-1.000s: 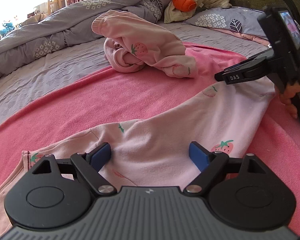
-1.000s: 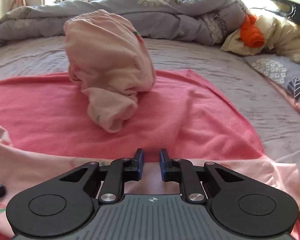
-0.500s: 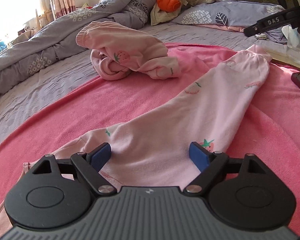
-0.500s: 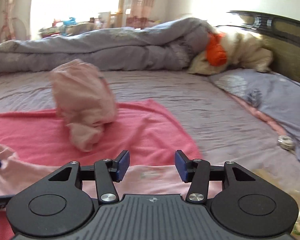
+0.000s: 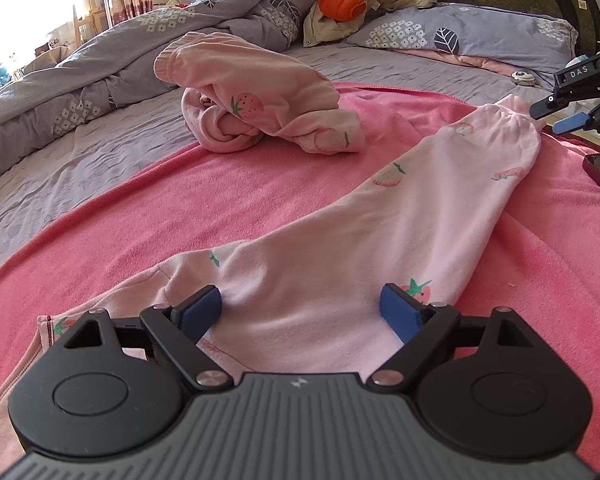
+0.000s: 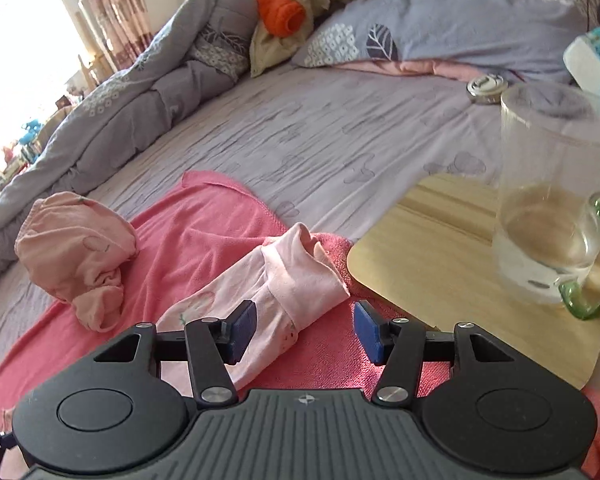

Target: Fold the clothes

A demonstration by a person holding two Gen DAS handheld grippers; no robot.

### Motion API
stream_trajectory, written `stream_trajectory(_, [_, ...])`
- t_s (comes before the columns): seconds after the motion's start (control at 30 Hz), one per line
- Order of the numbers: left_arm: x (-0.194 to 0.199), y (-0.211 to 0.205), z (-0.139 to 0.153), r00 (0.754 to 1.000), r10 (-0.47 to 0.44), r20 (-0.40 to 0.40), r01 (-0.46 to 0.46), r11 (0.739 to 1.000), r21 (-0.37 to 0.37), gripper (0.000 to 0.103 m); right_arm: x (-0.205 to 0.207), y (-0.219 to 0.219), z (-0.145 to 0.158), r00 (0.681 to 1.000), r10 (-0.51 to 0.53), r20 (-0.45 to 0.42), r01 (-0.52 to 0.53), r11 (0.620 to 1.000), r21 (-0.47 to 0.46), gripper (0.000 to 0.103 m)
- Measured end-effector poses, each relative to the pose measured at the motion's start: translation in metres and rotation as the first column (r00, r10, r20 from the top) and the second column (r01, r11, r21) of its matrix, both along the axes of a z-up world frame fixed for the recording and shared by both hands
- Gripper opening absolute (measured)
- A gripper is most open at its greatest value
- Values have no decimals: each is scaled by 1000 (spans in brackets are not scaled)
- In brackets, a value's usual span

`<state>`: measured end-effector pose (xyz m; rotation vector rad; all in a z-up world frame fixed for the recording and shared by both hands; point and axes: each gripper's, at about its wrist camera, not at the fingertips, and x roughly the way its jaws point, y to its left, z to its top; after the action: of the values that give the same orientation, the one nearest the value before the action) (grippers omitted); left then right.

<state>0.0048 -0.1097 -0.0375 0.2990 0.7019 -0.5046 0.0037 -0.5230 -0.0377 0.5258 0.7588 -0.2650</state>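
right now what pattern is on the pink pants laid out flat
Small strawberries on pale pink; the pants show it best in the left wrist view.

White letters "DAS" stand on the black arm of the right gripper [image 5: 562, 118], far right of the left gripper's fingers; nothing else is legible.

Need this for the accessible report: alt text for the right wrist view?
The right tongs, open, hover over the cuff end of a pink garment lying on a pink towel on a bed. A crumpled pink garment lies left; a glass mug stands on a wooden tray right.
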Motion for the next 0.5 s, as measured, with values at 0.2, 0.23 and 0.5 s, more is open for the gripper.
stream_trajectory(0.2, [-1, 0, 0, 1000, -1, 2, 1, 1000, 1, 89, 18, -4, -14, 998, -65, 3, 65, 996, 64, 53])
stream_trajectory(0.23, [-1, -1, 0, 1000, -1, 2, 1, 1000, 2, 89, 20, -4, -16, 997, -78, 6, 77, 994, 82, 53])
stream_trajectory(0.5, [-26, -27, 7, 996, -21, 92, 10, 993, 115, 85, 29, -3, -16, 996, -92, 10, 91, 989, 114, 24])
